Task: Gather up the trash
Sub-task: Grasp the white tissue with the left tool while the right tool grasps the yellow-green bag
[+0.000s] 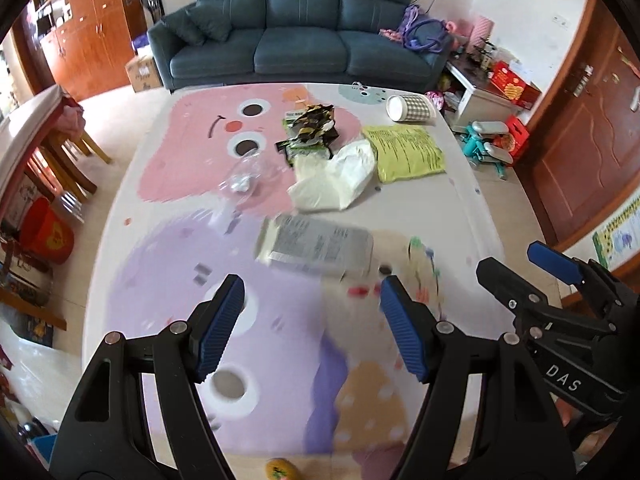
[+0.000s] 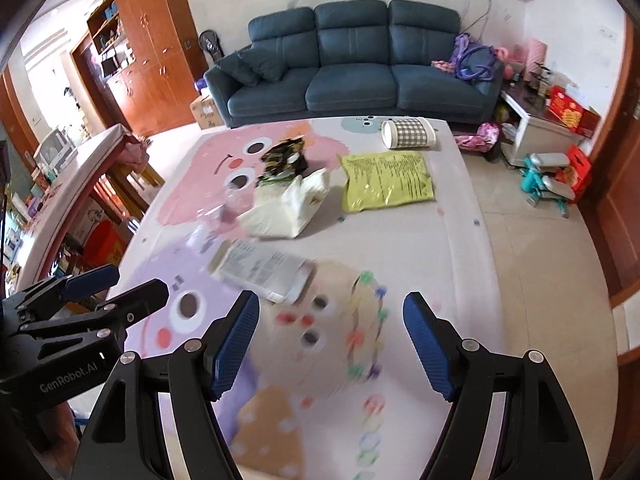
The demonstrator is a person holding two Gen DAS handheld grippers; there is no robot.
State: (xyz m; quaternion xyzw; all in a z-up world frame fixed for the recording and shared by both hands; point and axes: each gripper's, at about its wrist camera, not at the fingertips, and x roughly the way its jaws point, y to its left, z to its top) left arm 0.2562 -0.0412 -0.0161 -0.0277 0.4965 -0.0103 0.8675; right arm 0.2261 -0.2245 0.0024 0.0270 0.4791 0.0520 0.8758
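Trash lies spread on a pastel cartoon play mat point(image 1: 168, 264) point(image 2: 452, 248). Nearest is a flat grey-white printed packet point(image 1: 316, 245) point(image 2: 262, 270). Behind it sit a white plastic bag point(image 1: 334, 178) point(image 2: 286, 208), a crumpled black-and-gold wrapper point(image 1: 312, 126) point(image 2: 284, 158), a yellow-green pouch point(image 1: 406, 152) point(image 2: 386, 180), a clear plastic wrapper point(image 1: 244, 182) and a checked paper cup point(image 1: 410, 108) point(image 2: 408, 133) on its side. My left gripper point(image 1: 312, 300) hangs open, just short of the printed packet. My right gripper point(image 2: 330, 316) is also open, above the mat, holding nothing.
A dark blue sofa point(image 1: 300, 28) point(image 2: 356, 64) stands beyond the mat. Wooden cabinets point(image 1: 96, 20), a table with chairs point(image 1: 36, 128) and a red bucket point(image 1: 46, 230) line the left. Toys and a white low cabinet point(image 2: 536, 136) crowd the right. A small yellow object point(image 1: 280, 470) lies at the mat's near edge.
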